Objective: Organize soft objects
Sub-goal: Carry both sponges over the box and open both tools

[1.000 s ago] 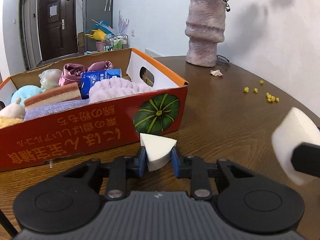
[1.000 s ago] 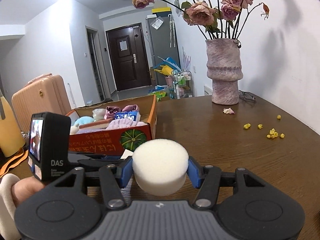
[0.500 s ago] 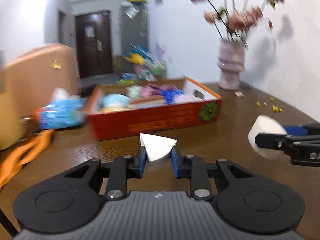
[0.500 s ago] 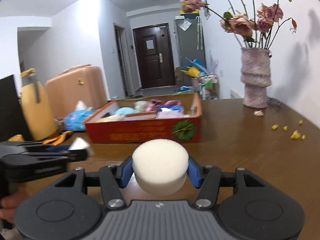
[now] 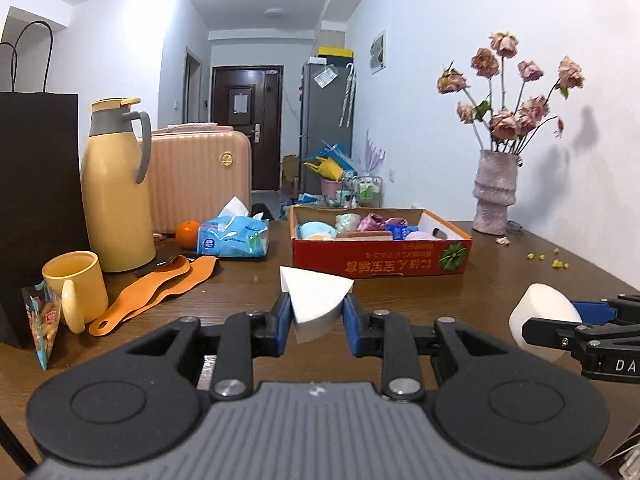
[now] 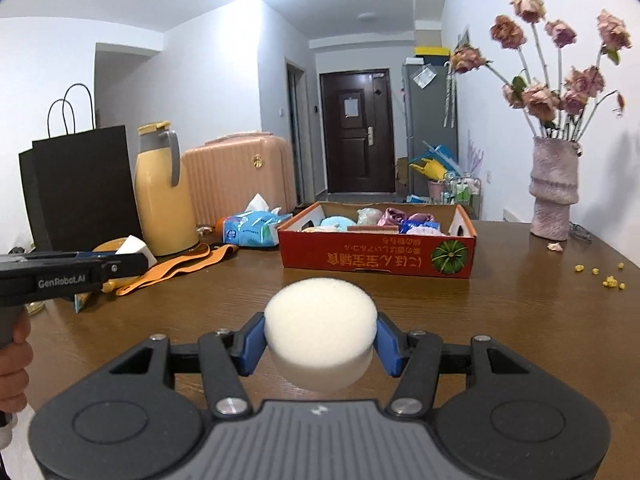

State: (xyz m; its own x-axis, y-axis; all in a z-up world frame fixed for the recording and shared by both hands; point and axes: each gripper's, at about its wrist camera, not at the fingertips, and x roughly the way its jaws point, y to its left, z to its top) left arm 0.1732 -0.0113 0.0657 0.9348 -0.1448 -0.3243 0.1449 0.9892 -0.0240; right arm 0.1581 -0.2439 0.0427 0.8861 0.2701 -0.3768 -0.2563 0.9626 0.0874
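Both grippers now sit well back from the red cardboard box, which filled the near view of the left wrist camera 1 second ago and now lies mid-table, well apart from either tool. The 2 sponges have come away with them.

Left gripper: fingers set narrow, blue pads pressed on the white wedge sponge, carried clear of the table.

Right gripper: fingers about half spread, clamped on the round white sponge, also carried above the tabletop. Neither grip has changed width.

The box already holds several soft items, packed close.

Judgement: the pull-back puts both sponges further from the box. Either they are bound for another spot, or a fresh approach is being lined up. Placement of both is not yet done.
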